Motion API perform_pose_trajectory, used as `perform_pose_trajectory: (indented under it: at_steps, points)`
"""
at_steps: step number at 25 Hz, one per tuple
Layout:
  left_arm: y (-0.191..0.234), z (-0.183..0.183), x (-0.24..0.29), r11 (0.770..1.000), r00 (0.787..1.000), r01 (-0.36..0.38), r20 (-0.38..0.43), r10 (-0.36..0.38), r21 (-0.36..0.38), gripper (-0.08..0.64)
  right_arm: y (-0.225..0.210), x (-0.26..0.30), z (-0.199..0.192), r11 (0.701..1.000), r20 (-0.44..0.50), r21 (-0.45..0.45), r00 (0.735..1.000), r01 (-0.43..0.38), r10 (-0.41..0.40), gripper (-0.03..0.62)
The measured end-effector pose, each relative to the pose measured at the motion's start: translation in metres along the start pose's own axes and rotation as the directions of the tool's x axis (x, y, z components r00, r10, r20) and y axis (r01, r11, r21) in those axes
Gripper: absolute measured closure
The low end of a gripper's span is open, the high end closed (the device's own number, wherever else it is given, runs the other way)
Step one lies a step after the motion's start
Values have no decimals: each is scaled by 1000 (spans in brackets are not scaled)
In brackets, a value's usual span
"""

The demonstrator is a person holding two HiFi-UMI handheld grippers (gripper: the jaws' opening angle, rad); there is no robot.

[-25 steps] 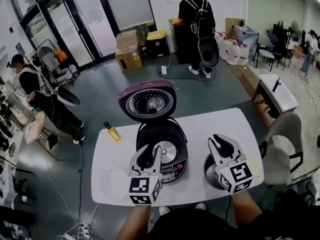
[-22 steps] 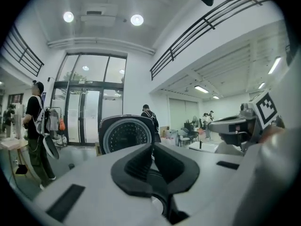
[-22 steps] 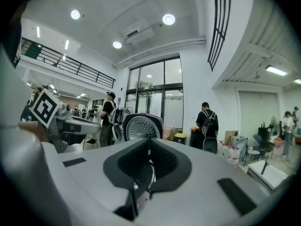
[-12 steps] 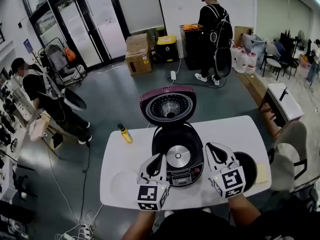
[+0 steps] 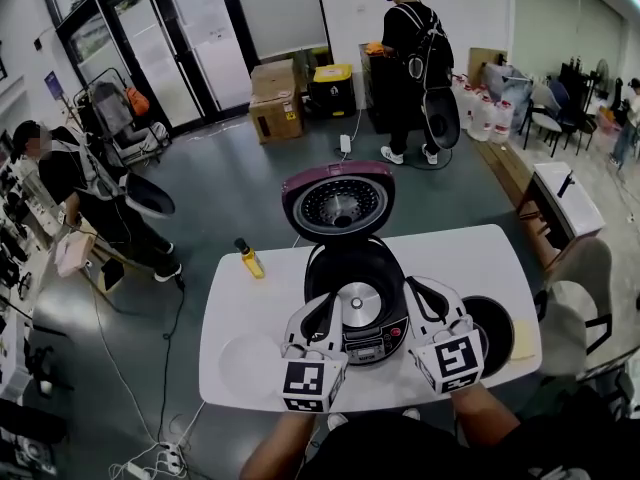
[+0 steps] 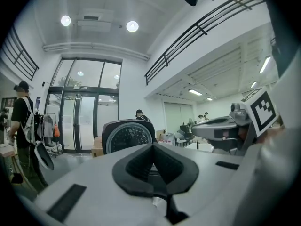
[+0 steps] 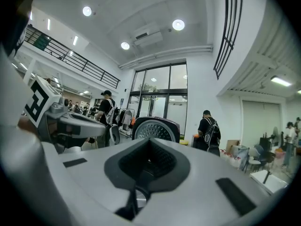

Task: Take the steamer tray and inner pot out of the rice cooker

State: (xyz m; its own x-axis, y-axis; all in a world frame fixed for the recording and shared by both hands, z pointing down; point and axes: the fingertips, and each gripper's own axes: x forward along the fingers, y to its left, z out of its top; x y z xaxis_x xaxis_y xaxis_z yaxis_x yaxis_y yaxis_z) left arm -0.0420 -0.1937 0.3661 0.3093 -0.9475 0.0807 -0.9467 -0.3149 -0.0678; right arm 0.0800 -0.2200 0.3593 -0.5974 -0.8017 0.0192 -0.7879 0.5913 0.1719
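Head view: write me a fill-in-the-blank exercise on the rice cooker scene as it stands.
The lid of the rice cooker stands ____.
The pot sits on the table at the cooker's ____.
The yellow bottle stands at the cooker's ____.
The left gripper and right gripper have their fingers ____.
Missing: open; right; left; shut.

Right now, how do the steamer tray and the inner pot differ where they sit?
The steamer tray is pale, almost blending into the white table; the inner pot is dark. The steamer tray lies left of the rice cooker, the inner pot right of it. Both are round, out of the rice cooker and resting on the table.
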Motion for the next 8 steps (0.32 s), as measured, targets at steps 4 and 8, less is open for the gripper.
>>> perform_pose_trajectory:
  at_steps: [4,8]
  points:
    - [-5,-3,2,1000,1000,15,-11,-15,5,565,1,-1,1,1000,5,3,1000,-5,5,595]
    - [-8,-1,2,999,1000,29,-12,-29,14,565,2,-3,-3,1000,-10,9,1000,-5,5,594]
